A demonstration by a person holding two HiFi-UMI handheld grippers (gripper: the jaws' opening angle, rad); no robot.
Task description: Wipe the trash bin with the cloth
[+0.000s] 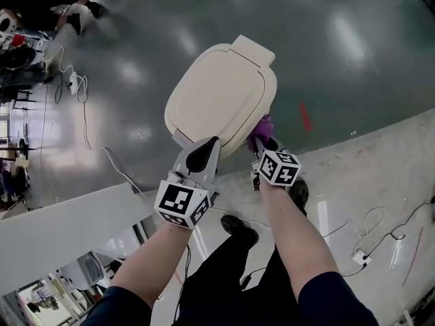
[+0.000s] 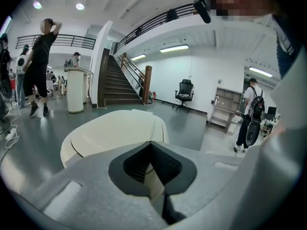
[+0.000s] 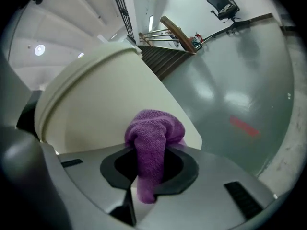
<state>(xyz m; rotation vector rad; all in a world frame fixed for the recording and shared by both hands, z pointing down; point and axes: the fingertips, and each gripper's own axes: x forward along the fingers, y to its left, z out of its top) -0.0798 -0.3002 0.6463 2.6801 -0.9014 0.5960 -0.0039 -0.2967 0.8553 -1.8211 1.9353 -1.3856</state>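
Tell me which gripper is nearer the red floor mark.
Right. The right gripper, holding the purple cloth beside the cream plastic trash bin, is closer to the red mark; the left gripper sits farther away, at the bin's near rim.

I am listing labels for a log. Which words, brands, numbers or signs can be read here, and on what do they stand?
None can be read.
The trash bin and the cloth show no print.
The cubes on the left gripper and the right gripper carry only black-and-white square patterns, no letters.
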